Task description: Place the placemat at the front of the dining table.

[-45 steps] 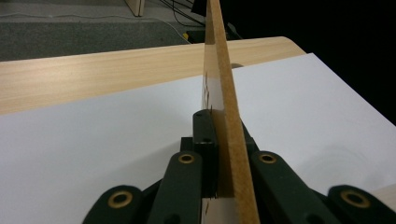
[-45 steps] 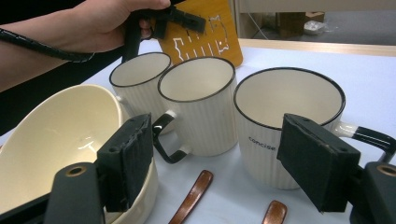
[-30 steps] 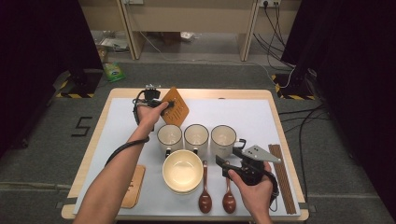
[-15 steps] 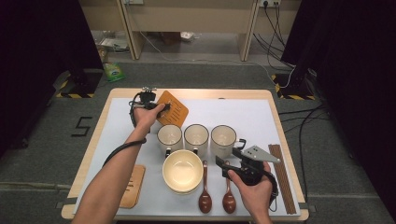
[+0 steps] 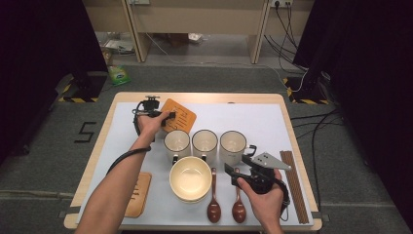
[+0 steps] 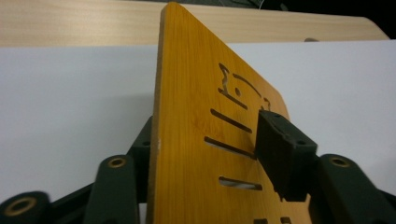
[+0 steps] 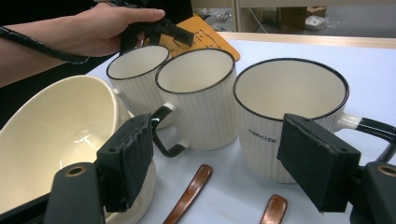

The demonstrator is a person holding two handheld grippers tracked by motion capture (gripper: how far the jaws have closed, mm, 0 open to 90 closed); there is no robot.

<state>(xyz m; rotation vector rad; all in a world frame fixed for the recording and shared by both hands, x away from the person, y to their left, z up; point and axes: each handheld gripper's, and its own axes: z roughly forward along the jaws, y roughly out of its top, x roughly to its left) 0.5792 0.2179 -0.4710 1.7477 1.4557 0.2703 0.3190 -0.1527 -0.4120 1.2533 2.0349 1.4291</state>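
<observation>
1. A figure "5" (image 5: 86, 131) was marked on the grey floor left of the table (image 5: 195, 97).
2. A second wooden coaster (image 5: 138, 194) with slot cut-outs lay flat near the table's front left edge, beside the person's left forearm.
3. The left forearm reached forward over the white mat (image 5: 253, 117), the hand wrapped around the left gripper (image 5: 168, 117) at the far left of the table.
4. In the left gripper view the wooden coaster (image 6: 196, 140) stood between the jaws, orange-brown with visible grain, rounded corners and slots plus a small figure cut through it. The jaws had just been opening; one black pad (image 6: 280, 154) still lay against the coaster's face, and whether the pads still gripped it could not be told.
5. In the high view that coaster rested at the far left of the mat, just behind the leftmost mug.
6. Three ribbed cream mugs (image 5: 205, 144) with black rims and handles stood in a row; the rightmost read "concise" (image 7: 262, 135).
7. A glossy cream bowl (image 5: 190, 178) sat in front of them, with two dark wooden spoons (image 5: 225, 204) beside it.
8. The right hand held the right gripper (image 7: 219, 158) low, its padded jaws spread wide and empty, aimed at the mugs.
9. Dark chopsticks (image 5: 293, 185) lay along the right edge.
</observation>
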